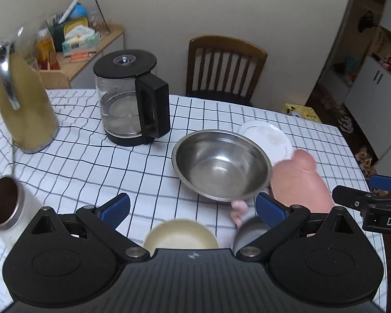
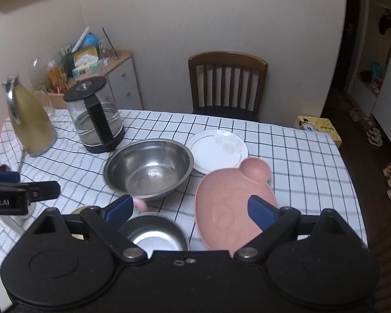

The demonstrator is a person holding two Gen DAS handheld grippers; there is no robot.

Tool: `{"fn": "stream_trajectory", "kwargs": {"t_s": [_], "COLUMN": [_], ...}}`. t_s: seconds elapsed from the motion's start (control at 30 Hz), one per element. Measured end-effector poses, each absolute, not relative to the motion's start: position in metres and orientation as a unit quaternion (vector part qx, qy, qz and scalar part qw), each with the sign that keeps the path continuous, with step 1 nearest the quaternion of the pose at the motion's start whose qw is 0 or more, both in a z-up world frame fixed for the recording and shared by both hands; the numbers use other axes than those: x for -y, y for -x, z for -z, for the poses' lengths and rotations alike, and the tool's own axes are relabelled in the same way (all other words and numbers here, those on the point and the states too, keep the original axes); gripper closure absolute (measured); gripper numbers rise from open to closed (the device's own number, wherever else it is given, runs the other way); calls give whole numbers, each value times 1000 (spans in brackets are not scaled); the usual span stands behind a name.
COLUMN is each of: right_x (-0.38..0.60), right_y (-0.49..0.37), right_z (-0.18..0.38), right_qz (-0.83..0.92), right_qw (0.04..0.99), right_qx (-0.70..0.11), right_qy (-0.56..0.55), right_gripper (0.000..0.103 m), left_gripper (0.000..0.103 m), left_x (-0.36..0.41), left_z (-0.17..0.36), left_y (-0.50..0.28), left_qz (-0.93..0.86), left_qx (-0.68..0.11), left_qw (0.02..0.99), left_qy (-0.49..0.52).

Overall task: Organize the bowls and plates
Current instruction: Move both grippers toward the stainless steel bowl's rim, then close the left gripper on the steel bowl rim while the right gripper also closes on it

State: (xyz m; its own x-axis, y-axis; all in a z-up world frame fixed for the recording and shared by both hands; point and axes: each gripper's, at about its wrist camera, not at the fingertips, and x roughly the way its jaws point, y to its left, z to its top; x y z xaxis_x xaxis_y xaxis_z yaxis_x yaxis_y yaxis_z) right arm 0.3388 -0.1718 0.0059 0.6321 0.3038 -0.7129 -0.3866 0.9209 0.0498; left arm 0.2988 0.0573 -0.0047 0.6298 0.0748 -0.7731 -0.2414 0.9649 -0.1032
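A large steel bowl [image 1: 221, 164] [image 2: 148, 168] sits mid-table. A white plate [image 1: 267, 137] [image 2: 217, 150] lies behind it to the right. A pink pig-shaped plate [image 1: 299, 180] [image 2: 229, 206] lies right of the bowl. A small steel bowl [image 2: 155, 234] [image 1: 250, 228] and a cream bowl [image 1: 181, 234] sit near the front edge. My left gripper [image 1: 193, 208] is open above the cream bowl and empty. My right gripper [image 2: 191, 207] is open, its right finger over the pink plate, holding nothing.
A glass kettle [image 1: 131, 96], a gold thermos jug [image 1: 26, 101] and a steel cup [image 1: 5, 203] stand on the checked tablecloth [image 1: 91, 167] at left. A wooden chair [image 1: 223, 67] stands behind the table. A yellow tissue box [image 2: 318, 127] sits at the far right corner.
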Motion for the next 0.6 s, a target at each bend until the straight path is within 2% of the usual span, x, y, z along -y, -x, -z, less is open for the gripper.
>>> {"fn": "stream_trajectory", "kwargs": {"t_s": [0.53, 0.6], "right_x": [127, 126], "right_y": [-489, -502], "right_z": [71, 81], "right_qz": [-170, -167], "right_qw": [852, 845], "right_qx": [-492, -505], "right_qy": [57, 49], "right_gripper": [19, 25], "left_gripper": [1, 1], "left_x": [-99, -101], "left_z": [89, 99], "left_y": [-425, -432], "left_qz": [-133, -136], "left_qx": [-511, -518], "left_qw": [838, 832], "left_qy": [138, 142]}}
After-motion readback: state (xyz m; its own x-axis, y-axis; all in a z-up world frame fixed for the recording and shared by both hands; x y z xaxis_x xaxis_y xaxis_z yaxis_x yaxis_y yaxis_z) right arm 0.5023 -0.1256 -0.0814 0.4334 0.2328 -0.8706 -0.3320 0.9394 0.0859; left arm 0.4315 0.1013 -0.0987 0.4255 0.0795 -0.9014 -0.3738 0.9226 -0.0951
